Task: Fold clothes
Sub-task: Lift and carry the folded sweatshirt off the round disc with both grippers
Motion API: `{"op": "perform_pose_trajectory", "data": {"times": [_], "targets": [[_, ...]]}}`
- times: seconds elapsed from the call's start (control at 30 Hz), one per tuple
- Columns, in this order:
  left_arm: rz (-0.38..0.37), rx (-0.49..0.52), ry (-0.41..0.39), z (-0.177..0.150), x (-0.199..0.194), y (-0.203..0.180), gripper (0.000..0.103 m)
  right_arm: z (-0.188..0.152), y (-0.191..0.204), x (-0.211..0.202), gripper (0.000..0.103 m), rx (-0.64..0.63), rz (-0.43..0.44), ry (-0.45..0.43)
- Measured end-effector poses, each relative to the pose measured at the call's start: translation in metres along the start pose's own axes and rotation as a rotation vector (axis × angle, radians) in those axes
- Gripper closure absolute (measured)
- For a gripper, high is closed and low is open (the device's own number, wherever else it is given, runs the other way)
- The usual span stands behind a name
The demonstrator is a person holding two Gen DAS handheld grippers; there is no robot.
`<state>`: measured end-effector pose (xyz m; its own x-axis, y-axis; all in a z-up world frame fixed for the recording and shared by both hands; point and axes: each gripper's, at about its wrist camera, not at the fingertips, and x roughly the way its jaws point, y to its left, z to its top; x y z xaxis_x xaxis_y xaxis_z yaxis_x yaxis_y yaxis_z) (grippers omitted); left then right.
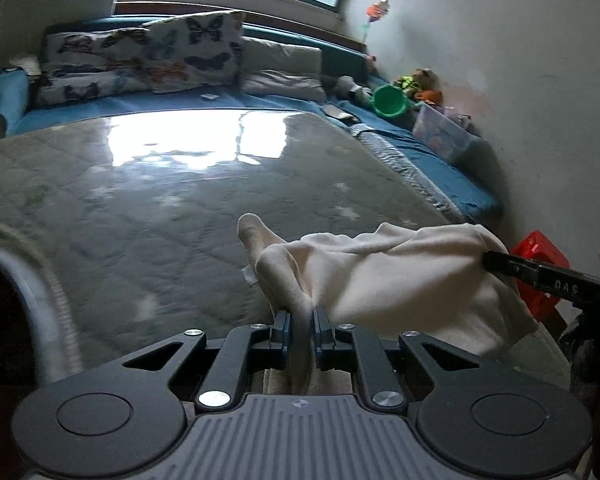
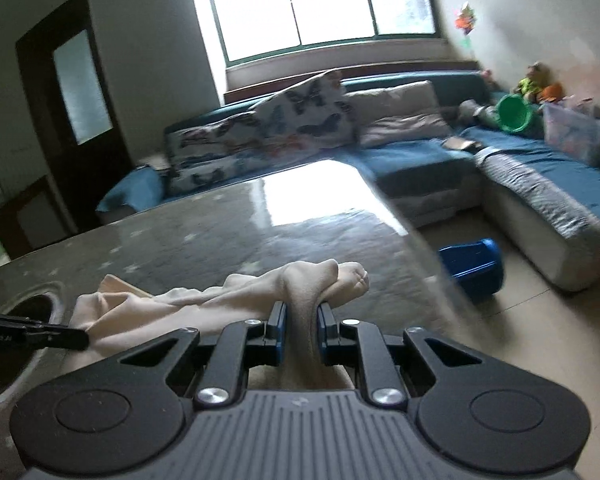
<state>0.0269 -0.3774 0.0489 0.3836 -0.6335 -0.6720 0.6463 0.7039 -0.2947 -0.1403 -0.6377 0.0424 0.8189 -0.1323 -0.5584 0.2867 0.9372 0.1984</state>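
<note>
My left tool (image 1: 301, 322) is clamped on a bunch of the cream garment (image 1: 388, 276), low in the frame's centre. My right tool (image 2: 301, 320) pinches another bunch of it. The cloth is stretched between them above the glossy grey tabletop (image 1: 140, 208). Upper frame: a blue sofa (image 2: 412, 156) under a window (image 2: 324, 4).

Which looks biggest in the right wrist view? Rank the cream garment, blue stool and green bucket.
As they appear in that view:
1. cream garment, though it lies nearest the camera, pinched in the right claw
2. blue stool
3. green bucket, farthest away, so true size is unsure
</note>
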Motion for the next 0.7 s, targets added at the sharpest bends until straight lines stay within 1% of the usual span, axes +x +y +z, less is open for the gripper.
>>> {"op": "perform_pose_trajectory", "data": {"times": [0.07,0.1,0.13,0.17,0.2,0.23,0.27,0.33,0.4,0.5,0.57,0.63,0.7], "targets": [[-0.019,0.009,0.005,0.001,0.008,-0.006,0.09,0.0,-0.007,0.001,0.089,0.002,-0.032,-0.004],[-0.014,0.01,0.006,0.0,0.01,-0.006,0.09,0.0,-0.012,0.002,0.089,0.001,-0.054,-0.002],[-0.009,0.011,0.008,0.0,0.013,-0.006,0.09,-0.001,-0.014,0.006,0.088,0.002,-0.064,0.014],[-0.004,0.012,0.009,-0.001,0.015,-0.006,0.09,-0.003,-0.02,0.012,0.088,0.015,-0.065,0.05],[0.001,0.014,0.011,-0.001,0.017,-0.006,0.087,-0.006,-0.021,0.017,0.086,0.013,-0.071,0.071],[0.006,0.015,0.012,-0.002,0.019,-0.006,0.08,-0.009,-0.022,0.018,0.082,-0.002,-0.088,0.082],[0.011,0.016,0.013,-0.002,0.021,-0.006,0.074,-0.009,-0.022,0.017,0.081,-0.003,-0.097,0.076],[0.023,0.026,0.008,-0.002,0.021,-0.004,0.068,-0.009,-0.023,0.013,0.079,0.002,-0.112,0.057],[0.041,0.044,-0.005,-0.002,0.016,-0.002,0.069,-0.003,-0.018,0.006,0.079,-0.004,-0.134,-0.002],[0.044,0.043,-0.037,0.001,0.009,0.002,0.071,0.001,-0.009,0.01,0.079,-0.027,-0.099,-0.015],[0.033,0.041,-0.046,0.001,0.008,0.002,0.073,0.001,0.003,0.02,0.079,-0.058,-0.073,0.016],[0.017,0.044,-0.046,0.0,0.008,-0.001,0.079,0.001,0.012,0.034,0.079,-0.073,-0.06,0.045],[0.001,0.048,-0.045,-0.001,0.009,-0.004,0.079,-0.001,0.015,0.044,0.079,-0.078,-0.062,0.064]]}}
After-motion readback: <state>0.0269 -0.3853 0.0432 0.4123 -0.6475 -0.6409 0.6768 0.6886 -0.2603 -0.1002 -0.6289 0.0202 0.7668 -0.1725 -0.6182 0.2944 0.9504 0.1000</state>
